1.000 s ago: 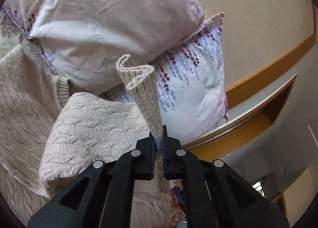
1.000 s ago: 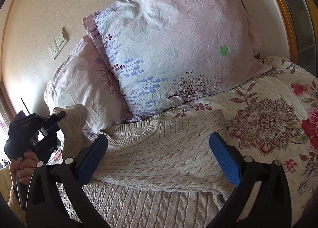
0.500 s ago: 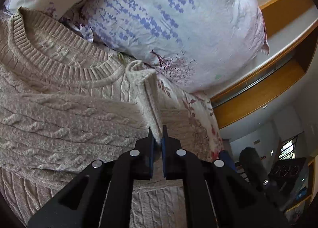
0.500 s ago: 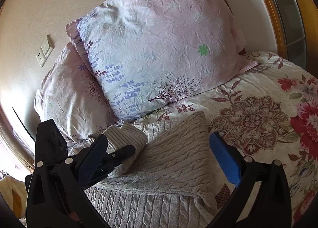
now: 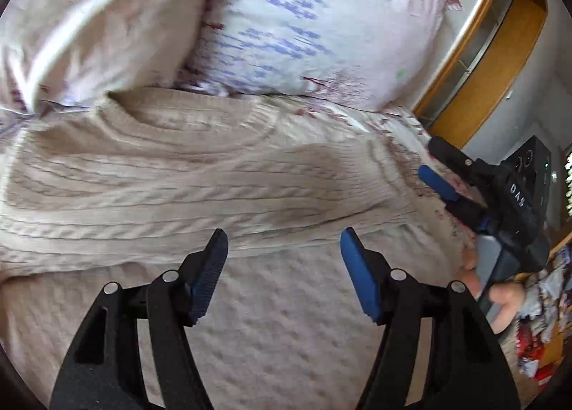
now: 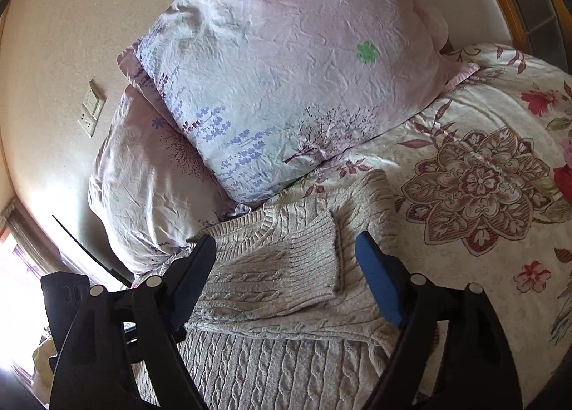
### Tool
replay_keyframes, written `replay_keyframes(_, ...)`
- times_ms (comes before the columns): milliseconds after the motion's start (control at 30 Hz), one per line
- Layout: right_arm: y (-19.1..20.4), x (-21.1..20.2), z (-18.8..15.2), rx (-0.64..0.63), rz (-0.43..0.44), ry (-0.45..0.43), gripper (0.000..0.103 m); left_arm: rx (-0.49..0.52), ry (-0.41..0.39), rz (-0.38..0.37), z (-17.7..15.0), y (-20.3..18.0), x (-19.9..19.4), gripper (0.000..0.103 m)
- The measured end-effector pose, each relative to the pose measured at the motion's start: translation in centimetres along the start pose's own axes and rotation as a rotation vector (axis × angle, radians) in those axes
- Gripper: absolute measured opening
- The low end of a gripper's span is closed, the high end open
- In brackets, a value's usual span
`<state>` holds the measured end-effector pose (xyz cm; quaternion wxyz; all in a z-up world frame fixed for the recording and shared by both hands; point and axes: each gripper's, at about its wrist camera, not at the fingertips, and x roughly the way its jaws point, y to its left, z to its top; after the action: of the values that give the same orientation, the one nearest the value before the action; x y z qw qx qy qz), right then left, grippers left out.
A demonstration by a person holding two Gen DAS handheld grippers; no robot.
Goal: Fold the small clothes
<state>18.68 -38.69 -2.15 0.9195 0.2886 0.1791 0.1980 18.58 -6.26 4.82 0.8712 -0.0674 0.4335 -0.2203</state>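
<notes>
Both grippers are working with their jaws apart and nothing between them. At the bottom of the left wrist view, the left gripper is spreading its blue-padded fingers wider over the cream cable-knit sweater, with no fabric caught between the pads. At the bottom of the right wrist view, the right gripper is drawing its jaws inward, though they are standing well apart and only framing the knit, not pressing on it.

Just beyond the right gripper's tips, the sweater's sleeve is lying folded across the chest, its ribbed cuff resting flat near the ribbed neckline. The garment is spreading across the lower centre of both views, on a floral bedspread that is filling the right side of the right wrist view.

At the right edge of the left wrist view, the right gripper is showing again, black with blue pads, hovering beside the sweater's edge, with a person's hand gripping its handle lower down.

Farther back, two pale floral pillows are leaning against a beige wall in the upper half, the nearer one overlapping the other. A wall switch plate is sitting at the left.
</notes>
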Motion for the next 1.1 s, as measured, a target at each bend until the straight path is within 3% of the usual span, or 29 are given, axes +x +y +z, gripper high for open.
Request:
replay_keyframes(100, 0.0, 1.4, -0.4, 0.006, -0.003, 0.077, 0.072, -0.032, -0.032, 0.129, -0.5, 5.1, -2.4, 0.065)
replay_keyframes(133, 0.0, 1.9, -0.6, 0.0, -0.024, 0.101, 0.065, -0.046, -0.036, 0.169, -0.9, 6.8, -3.2, 0.065)
replay_keyframes(233, -0.2, 3.1, -1.1, -0.007, -0.095, 0.16, 0.06, -0.069, -0.044, 0.291, -1.6, 10.5, -4.8, 0.065)
replay_keyframes(333, -0.2, 3.5, -1.3, -0.025, -0.147, 0.179, 0.054, -0.02, -0.035, 0.378, -2.5, 12.1, -5.7, 0.064)
replay_keyframes(433, -0.1, 3.8, -1.6, -0.046, -0.185, 0.196, 0.041, 0.064, -0.022, 0.449, -3.5, 11.9, -5.9, 0.064)
replay_keyframes(467, -0.1, 3.8, -1.7, -0.048, -0.181, 0.203, 0.032, 0.085, -0.016, 0.462, -3.7, 11.9, -5.7, 0.064)
replay_keyframes(533, -0.3, 4.0, -1.7, -0.039, -0.175, 0.218, 0.024, 0.099, -0.011, 0.476, -3.8, 11.9, -5.3, 0.064)
replay_keyframes(700, -0.4, 4.1, -1.7, -0.038, -0.187, 0.221, 0.02, 0.096, -0.01, 0.503, -3.6, 12.5, -4.8, 0.064)
replay_keyframes(767, 0.1, 4.3, -1.7, -0.068, -0.187, 0.223, 0.008, 0.098, 0.004, 0.525, -3.5, 12.8, -4.2, 0.064)
replay_keyframes(967, 1.1, 2.2, -1.1, -0.065, -0.124, 0.127, 0.007, 0.081, 0.015, 0.551, -3.5, 13.7, -3.9, 0.064)
replay_keyframes(1100, 1.1, 1.6, -1.6, -0.055, -0.148, 0.166, 0.007, 0.079, 0.027, 0.569, -3.6, 14.5, -3.8, 0.067)
